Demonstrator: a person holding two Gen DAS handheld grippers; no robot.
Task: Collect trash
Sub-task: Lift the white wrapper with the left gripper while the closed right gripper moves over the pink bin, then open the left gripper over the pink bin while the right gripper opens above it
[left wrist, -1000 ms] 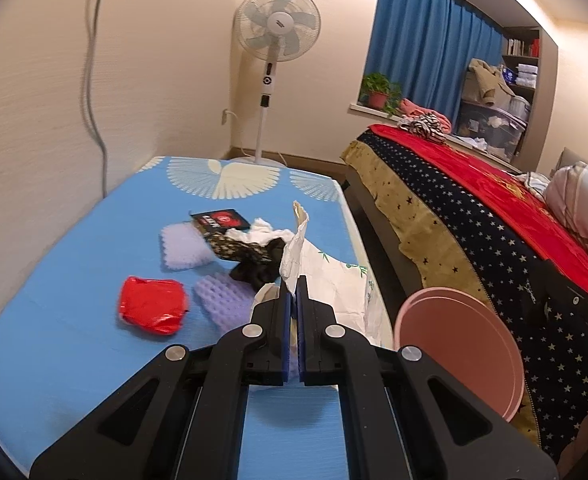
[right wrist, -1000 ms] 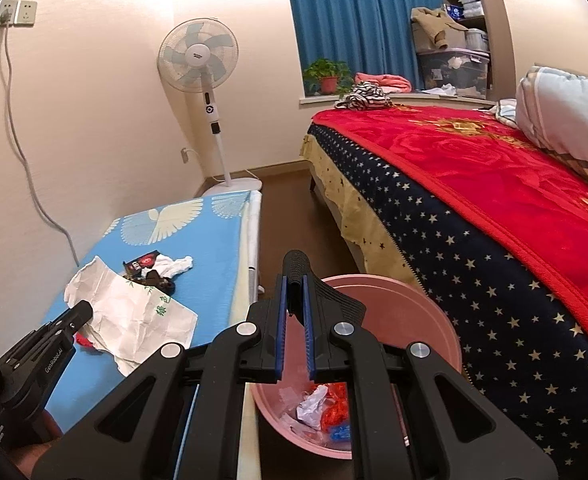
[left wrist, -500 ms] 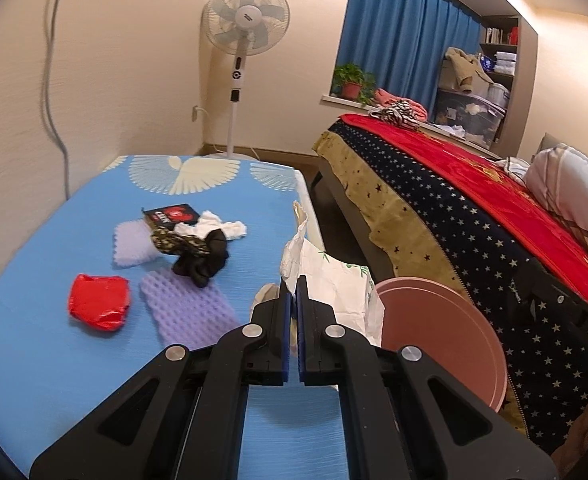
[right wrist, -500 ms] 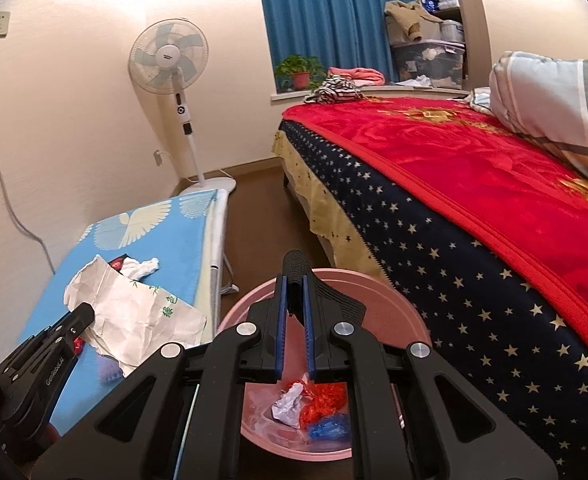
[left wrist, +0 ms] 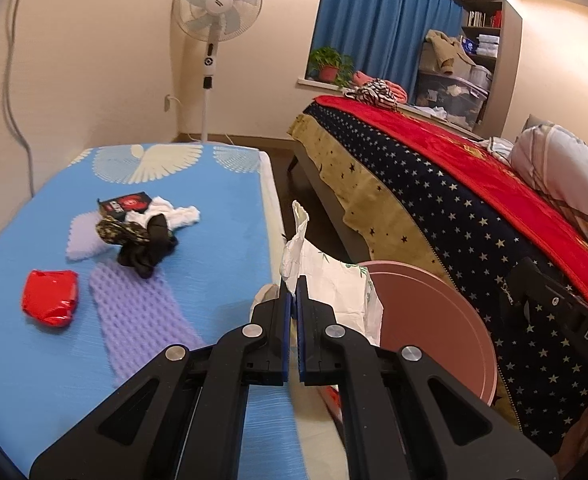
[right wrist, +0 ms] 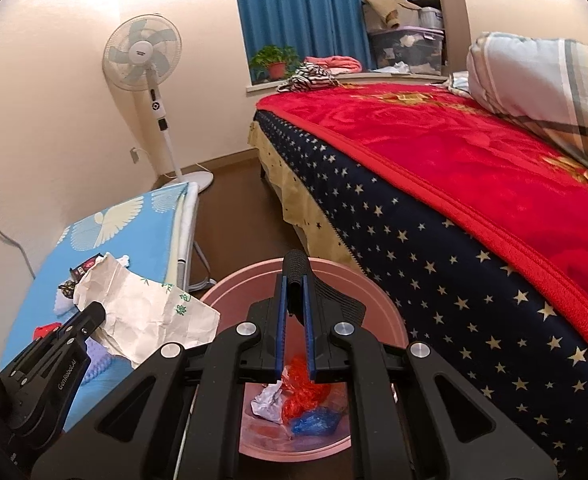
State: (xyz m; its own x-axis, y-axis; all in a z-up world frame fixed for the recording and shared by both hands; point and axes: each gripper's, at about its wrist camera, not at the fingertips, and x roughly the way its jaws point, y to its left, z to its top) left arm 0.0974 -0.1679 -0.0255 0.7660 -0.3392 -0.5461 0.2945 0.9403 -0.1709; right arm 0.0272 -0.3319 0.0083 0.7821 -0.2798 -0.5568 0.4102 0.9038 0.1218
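Note:
My left gripper is shut on a crumpled white paper sheet with green print, held at the right edge of the blue table, beside the pink bin. The sheet and left gripper also show in the right wrist view. My right gripper is shut on a black ribbed handle over the pink bin, which holds red, white and blue scraps. On the table lie a red wrapper, purple foam sheets, a black rag pile and a dark packet.
A bed with a red and starred blanket runs along the right, close to the bin. A standing fan is by the far wall. A windowsill with a potted plant and clothes is at the back.
My left gripper has carried the paper sheet right, from over the table to its edge beside the bin. My right gripper has moved in over the bin, showing more of its contents.

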